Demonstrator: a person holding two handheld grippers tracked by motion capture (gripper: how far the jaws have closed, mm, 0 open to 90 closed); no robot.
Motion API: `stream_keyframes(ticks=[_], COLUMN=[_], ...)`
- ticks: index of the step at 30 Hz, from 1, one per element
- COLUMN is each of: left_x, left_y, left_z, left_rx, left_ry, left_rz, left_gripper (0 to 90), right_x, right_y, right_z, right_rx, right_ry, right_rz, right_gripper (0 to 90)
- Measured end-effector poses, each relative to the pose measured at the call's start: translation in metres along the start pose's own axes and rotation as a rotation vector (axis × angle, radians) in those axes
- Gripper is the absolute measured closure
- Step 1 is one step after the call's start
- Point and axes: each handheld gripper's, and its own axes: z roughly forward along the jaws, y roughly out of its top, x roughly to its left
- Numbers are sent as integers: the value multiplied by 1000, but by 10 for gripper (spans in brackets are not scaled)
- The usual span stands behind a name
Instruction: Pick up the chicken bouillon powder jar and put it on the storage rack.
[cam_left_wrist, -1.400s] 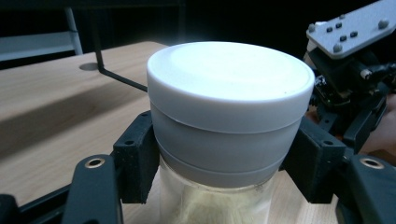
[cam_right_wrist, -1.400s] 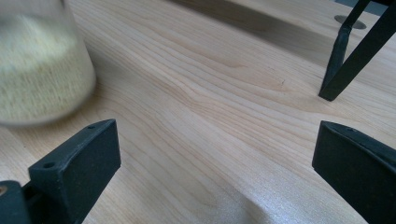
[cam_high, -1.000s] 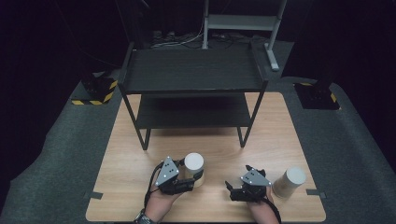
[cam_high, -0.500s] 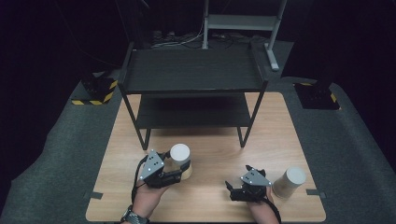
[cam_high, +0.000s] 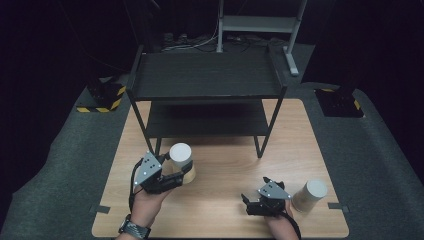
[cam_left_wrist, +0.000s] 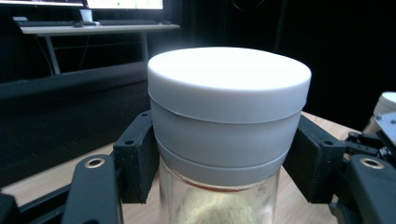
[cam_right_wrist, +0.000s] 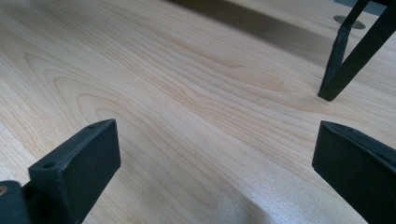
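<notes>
Two jars: one gripped, one standing free far right.
Left gripper (cam_high: 176, 175): jaws clamp white-lidded jar (cam_left_wrist: 224, 140) just below its lid.
Right gripper (cam_right_wrist: 215, 172): jaws spread wide, nothing between, second jar (cam_high: 310, 196) just right.

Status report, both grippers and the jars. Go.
Left gripper shut on white-lidded jar, near the black shelf unit. Right gripper open, empty, low over table. Second jar beside it, untouched. Nothing in the way.

Overhead view; two close table-level views
</notes>
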Motion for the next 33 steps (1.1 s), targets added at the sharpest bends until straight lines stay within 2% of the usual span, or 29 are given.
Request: stream_keyframes(ticks=[6,11,15,33], left_x=[3,8,8,20], left_y=[14,20,26,72], left_z=[-4,-7,-8,-14], left_rx=[-22,-42,-46,-110], left_ry=[20,23,35,71], left_rz=[13,-8,4,12], left_gripper=[343,343,343,343], right_x=[0,0,0,-1], right_y=[0,0,0,-1], right_z=[0,0,0,0], right_rx=[-1,0,-1,-5], right_ry=[-1,0,0,2], right_rz=[-3,0,0,4], right_gripper=[4,4,4,4])
